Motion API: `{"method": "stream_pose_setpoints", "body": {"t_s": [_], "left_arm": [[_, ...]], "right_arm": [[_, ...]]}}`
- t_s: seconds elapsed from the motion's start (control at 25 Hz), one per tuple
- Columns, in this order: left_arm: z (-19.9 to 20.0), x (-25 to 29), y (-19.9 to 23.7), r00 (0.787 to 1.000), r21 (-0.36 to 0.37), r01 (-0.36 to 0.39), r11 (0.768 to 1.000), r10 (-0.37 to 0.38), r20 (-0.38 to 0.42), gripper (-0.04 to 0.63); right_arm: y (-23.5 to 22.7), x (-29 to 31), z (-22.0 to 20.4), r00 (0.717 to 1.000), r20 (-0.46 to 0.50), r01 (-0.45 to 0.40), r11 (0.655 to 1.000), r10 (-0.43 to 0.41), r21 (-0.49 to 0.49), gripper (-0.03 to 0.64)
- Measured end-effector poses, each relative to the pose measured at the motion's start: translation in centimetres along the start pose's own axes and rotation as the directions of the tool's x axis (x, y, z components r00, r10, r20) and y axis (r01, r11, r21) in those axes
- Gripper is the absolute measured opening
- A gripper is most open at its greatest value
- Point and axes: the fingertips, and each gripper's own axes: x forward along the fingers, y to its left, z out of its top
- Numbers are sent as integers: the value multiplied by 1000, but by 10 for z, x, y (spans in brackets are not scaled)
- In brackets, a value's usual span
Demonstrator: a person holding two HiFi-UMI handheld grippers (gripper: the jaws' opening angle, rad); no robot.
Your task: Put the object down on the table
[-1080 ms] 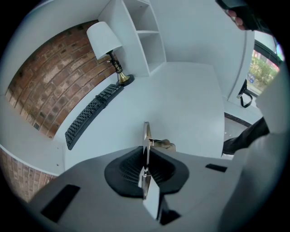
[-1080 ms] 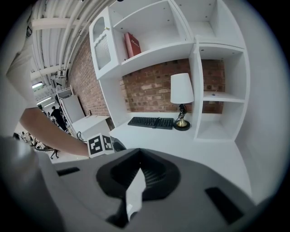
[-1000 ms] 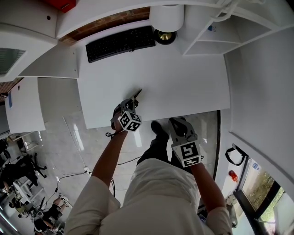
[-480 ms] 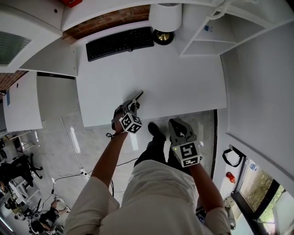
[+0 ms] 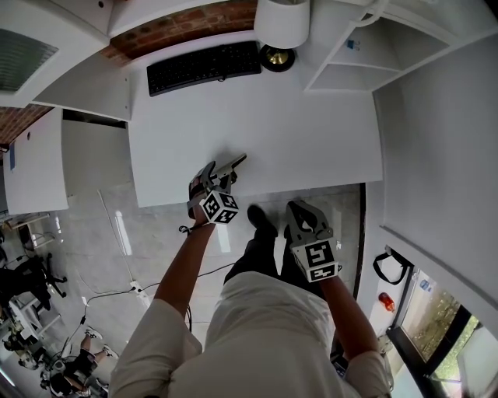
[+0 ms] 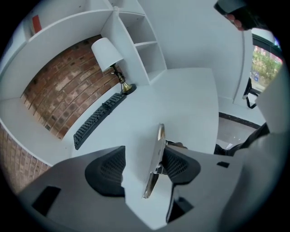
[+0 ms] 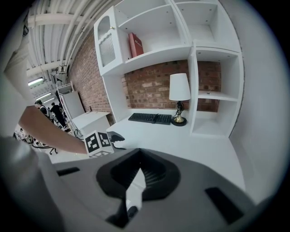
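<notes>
A slim silver metal object (image 6: 158,152) stands on edge between the pads of my left gripper (image 6: 142,158), its far end over the white table (image 6: 190,99). It leans on the right pad; the left pad stands well clear of it. These jaws have just been opening. From the head view the object (image 5: 233,164) pokes out past the left gripper (image 5: 214,176) near the table's front edge (image 5: 257,186). My right gripper (image 5: 300,211) hangs off the table in front of that edge, pads together and empty (image 7: 137,168). It also sees the left gripper (image 7: 114,136).
A black keyboard (image 5: 204,67) and a white lamp (image 5: 282,22) on a brass foot sit at the back of the table, with open white shelves (image 5: 350,54) at the back right. A low white cabinet (image 5: 35,175) stands to the left. The person's shoe (image 5: 261,219) is below the table edge.
The left gripper's jaws have spread apart and no longer clamp the metal object. The left gripper has drawn slightly back toward the table's front edge. The right gripper stays about where it was.
</notes>
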Motion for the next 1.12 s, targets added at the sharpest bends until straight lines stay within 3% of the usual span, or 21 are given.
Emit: {"method": "stream_pose_setpoints", "body": {"t_s": [0.28,0.64,1.12], "left_arm": [[-2,-9,8,1000,-33,-11,999,11,-11,259],[-7,-13,-10,996,-72,81,994,-84,-42,291],[-6,-28,-8,997,-80,73,994,-76,-27,291]], "right_arm": [[1,-1,-1,1000,5,-6,1000,6,-5,2],[0,-7,2,1000,14,4,1000,-4,-8,2],[0,-11,10,1000,30,3,999,-2,-42,2]]}}
